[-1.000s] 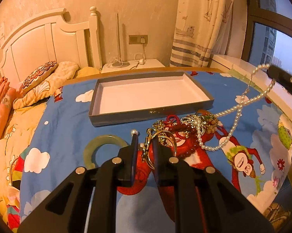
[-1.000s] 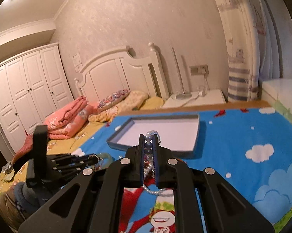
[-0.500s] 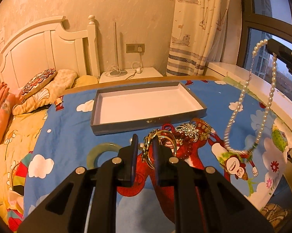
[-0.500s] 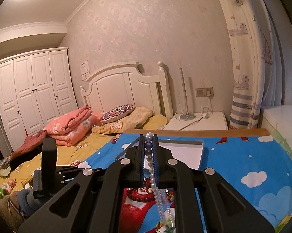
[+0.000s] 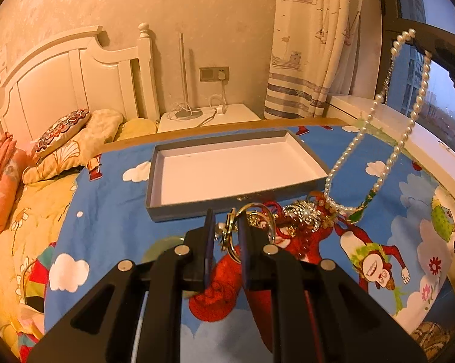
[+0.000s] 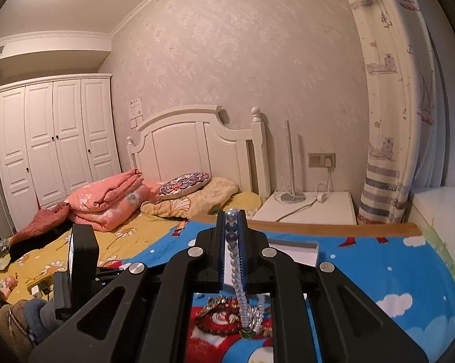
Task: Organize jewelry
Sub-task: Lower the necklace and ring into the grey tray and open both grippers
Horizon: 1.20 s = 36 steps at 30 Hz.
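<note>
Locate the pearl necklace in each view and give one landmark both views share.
Left wrist: pearl necklace hangs at right from the right claw, beside the grey tray.
Right wrist: strand pinched at centre in that claw, trailing down.
Shared landmark: white headboard.

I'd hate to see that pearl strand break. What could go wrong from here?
The pearl necklace hangs from the shut right gripper, its green pendant dangling just above the jewelry pile; it could snag there. The left gripper pinches a gold ring that looks tangled with neighbours and may drag them.
</note>
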Each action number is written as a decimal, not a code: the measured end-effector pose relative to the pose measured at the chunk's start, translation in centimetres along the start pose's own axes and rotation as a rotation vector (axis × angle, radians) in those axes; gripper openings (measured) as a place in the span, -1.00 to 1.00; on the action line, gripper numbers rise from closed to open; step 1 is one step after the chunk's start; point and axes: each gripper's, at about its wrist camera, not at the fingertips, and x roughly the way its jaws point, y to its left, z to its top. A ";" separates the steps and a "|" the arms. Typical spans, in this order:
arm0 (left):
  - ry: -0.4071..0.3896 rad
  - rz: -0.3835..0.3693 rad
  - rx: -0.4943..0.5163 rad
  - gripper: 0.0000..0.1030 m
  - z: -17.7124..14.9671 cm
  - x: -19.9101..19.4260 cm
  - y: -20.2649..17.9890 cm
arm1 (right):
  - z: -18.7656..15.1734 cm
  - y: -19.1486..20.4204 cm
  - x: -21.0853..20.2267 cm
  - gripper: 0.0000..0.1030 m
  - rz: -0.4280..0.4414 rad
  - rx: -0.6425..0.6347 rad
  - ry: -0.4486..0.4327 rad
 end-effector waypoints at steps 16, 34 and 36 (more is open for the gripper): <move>0.061 -0.002 -0.046 -0.72 5.0 6.5 3.2 | 3.4 -2.2 8.6 -0.80 -0.055 -0.035 0.028; 0.187 0.147 -0.116 0.57 9.2 17.6 7.0 | -2.1 -5.3 21.5 -0.04 -0.103 -0.097 0.442; 0.191 0.156 -0.123 0.57 8.8 17.5 7.4 | -3.3 -6.0 21.1 0.46 -0.115 -0.078 0.441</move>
